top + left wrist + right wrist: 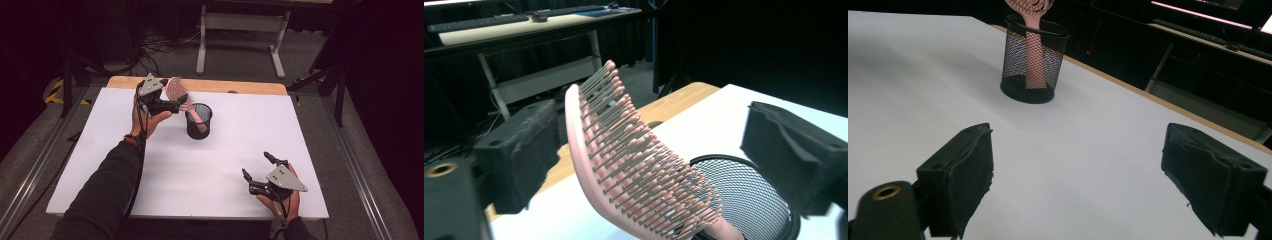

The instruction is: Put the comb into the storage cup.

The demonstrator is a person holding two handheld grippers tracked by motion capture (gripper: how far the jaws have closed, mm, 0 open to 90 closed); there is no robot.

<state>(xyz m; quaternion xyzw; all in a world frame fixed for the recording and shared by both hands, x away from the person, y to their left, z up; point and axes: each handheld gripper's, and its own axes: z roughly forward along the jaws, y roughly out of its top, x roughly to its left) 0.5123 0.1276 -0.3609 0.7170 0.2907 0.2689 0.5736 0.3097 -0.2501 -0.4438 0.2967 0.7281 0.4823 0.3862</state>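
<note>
Two hand-held grippers work over a white table (165,175); no brand, label or writing can be read on anything in view.

Nearest the person, at about five o'clock on the table, the right gripper (259,169) rests low by the near edge, held in the right hand (280,200) with a grey three-cornered plate on top. It points toward eleven o'clock, and its two black jaws stand wide apart with nothing but bare table between them. In the right gripper view the same jaws rise at either side with a broad gap.

Farther off, at about eleven o'clock, a dark sleeve (105,190) reaches forward from the bottom left, and the left hand (145,117) holds the left gripper (184,102) raised and pointing toward three o'clock, level with the head of a pink hairbrush (176,91). Its jaws stand apart, one on each side of the brush head, and neither pad presses on it.

The hairbrush stands handle down in a black wire-mesh cup (199,121), near the table's middle toward twelve o'clock, leaning toward eleven o'clock against the rim. Its head is a curved pink paddle set with rows of grey bristles tipped in pink. Through the mesh, the right gripper view shows the pink handle reaching down to the bottom of the cup.
</note>
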